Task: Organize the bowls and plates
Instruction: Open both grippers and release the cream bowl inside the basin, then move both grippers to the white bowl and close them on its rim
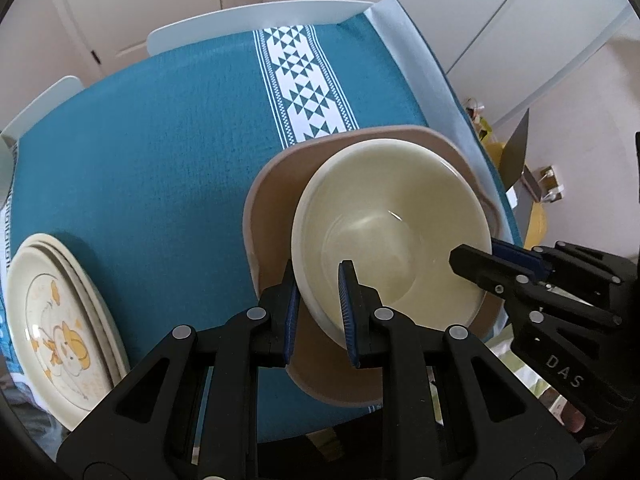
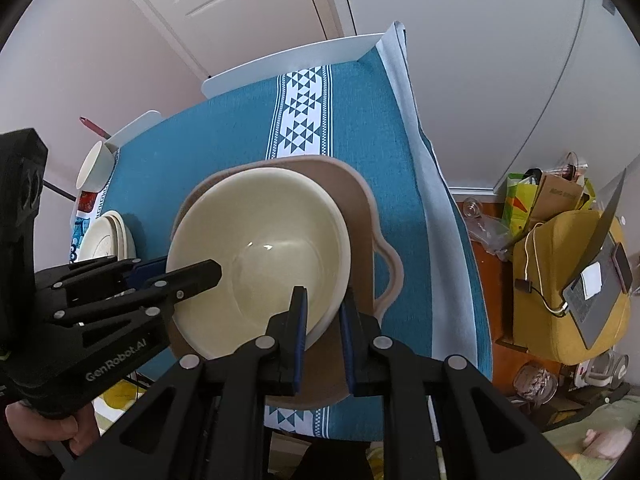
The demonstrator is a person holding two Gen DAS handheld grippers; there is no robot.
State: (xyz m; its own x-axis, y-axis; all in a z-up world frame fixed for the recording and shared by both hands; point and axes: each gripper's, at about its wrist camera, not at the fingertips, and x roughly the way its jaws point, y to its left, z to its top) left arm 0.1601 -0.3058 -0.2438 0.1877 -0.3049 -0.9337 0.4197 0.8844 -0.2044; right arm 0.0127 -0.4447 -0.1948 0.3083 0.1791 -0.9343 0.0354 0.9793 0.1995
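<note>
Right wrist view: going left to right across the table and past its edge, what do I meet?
Left hand-held gripper → stacked plates → cream bowl → tan tray's handle → pale cloth border → yellow chair with a laptop.

Between my black, blue-padded jaws I see a pale cream bowl (image 1: 390, 232) on a tan tray (image 1: 276, 184); beyond them, a teal cloth (image 1: 160, 140) with a white triangle-patterned band.
</note>
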